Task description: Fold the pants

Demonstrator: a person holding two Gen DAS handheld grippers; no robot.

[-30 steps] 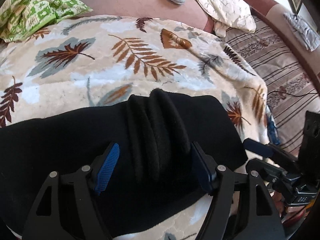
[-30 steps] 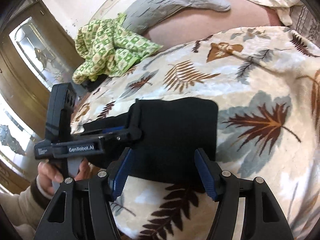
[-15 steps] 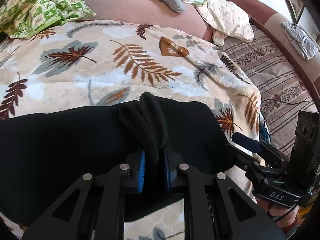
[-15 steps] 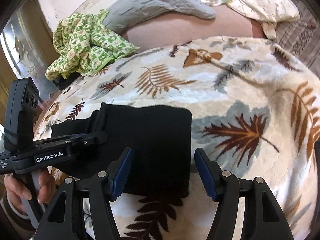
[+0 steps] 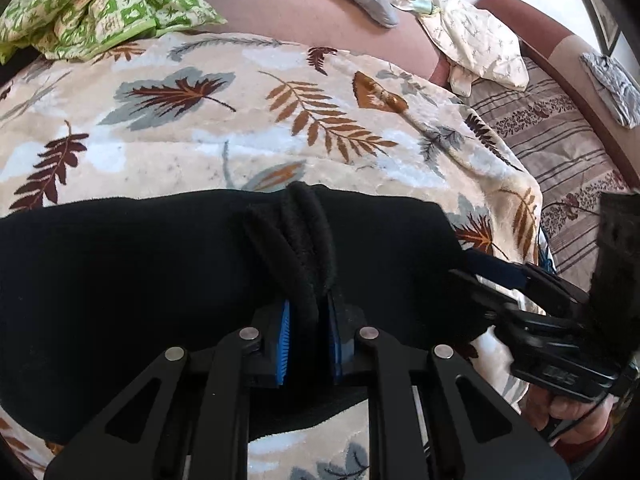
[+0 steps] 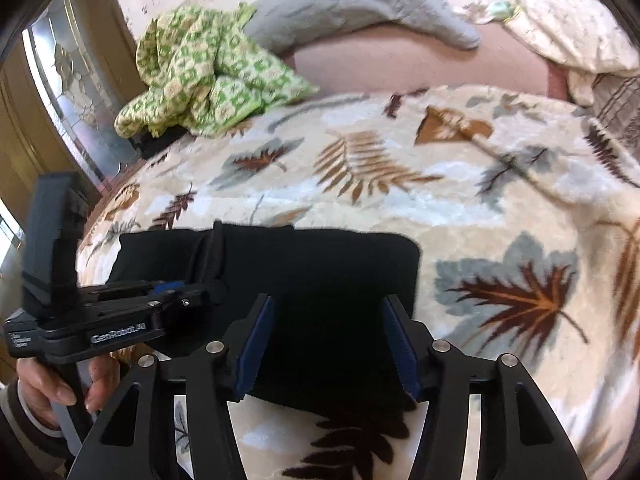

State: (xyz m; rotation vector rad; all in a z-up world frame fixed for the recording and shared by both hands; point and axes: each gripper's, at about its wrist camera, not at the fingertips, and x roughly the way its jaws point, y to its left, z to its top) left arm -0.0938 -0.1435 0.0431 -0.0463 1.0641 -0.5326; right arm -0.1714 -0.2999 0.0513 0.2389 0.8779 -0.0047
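The black pants (image 5: 120, 272) lie folded across the near part of a leaf-print blanket (image 5: 240, 120). My left gripper (image 5: 306, 332) is shut on a raised pleat of the pants near their near edge. In the right wrist view the pants (image 6: 320, 264) fill the middle and my right gripper (image 6: 326, 344) is open, its jaws straddling the pants' near right end. The left gripper (image 6: 172, 290) shows there at the left, pinching the fabric. The right gripper (image 5: 496, 276) shows in the left wrist view at the pants' right end.
A green checked cloth (image 6: 200, 76) is bunched at the far left of the bed. A grey quilted pillow (image 6: 352, 0) and a cream cloth (image 5: 476, 48) lie at the back. A striped sheet (image 5: 560, 152) covers the right side.
My left gripper closed on the raised pleat of the pants. My right gripper stayed open and moved closer over the pants' near right end.
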